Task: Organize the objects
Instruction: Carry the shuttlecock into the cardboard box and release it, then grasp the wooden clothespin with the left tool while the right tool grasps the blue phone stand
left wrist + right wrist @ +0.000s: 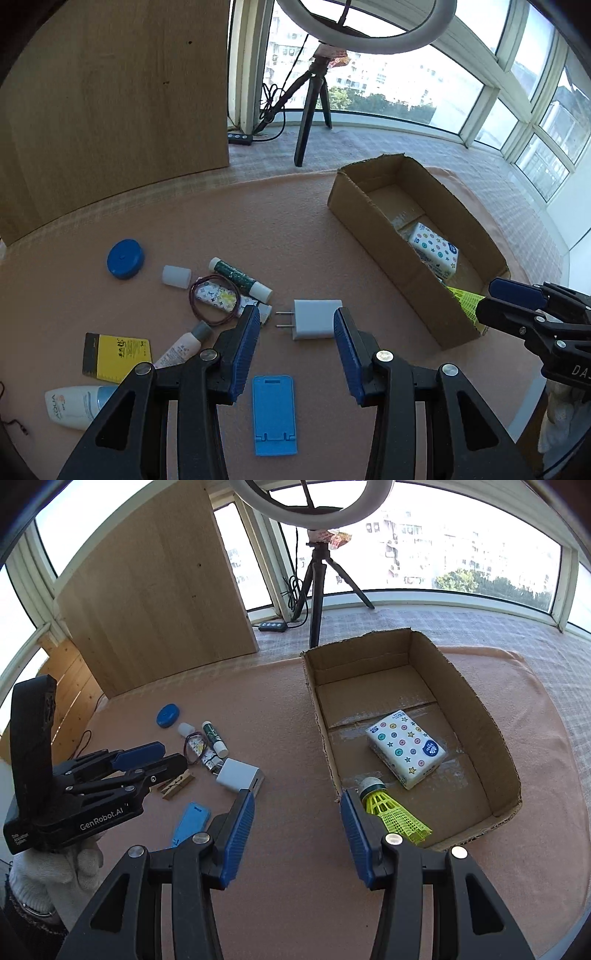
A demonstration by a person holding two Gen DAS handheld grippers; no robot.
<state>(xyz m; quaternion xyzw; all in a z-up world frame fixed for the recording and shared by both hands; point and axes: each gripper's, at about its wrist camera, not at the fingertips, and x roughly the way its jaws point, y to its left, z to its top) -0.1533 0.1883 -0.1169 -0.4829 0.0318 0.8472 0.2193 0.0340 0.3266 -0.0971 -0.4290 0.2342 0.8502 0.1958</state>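
Fingers of the left gripper (295, 325) spread wide, nothing held; white charger (317, 319) lies on the pink cloth (295, 229) directly between the two blue pads, prongs pointing toward the left pad, neither pad clearly touching it. Left of the left finger: white AQUA bottle (75, 406) nearest the palm side, yellow card (116, 357), small pink tube (183, 349), then farther out a blue round lid (125, 258), white cap (176, 276), patterned tube ringed by a dark hair band (216, 299), and a green glue stick (240, 278) just beyond the left fingertip. Below the gap between the fingers, nearer the palm: blue phone stand (274, 415), flat. Right of the right finger: cardboard box (369, 218), well apart from the charger. Right gripper (297, 801) also spread wide and empty, hovering over the cloth; its left fingertip sits near the charger, its right fingertip at the box's near corner. Inside the box, beyond that right fingertip: yellow shuttlecock (395, 810) lying on its side just beside the pad, and farther in a tissue pack (406, 748) with coloured dots. Wooden clothespin (176, 783) shows under the left gripper in the right wrist view.
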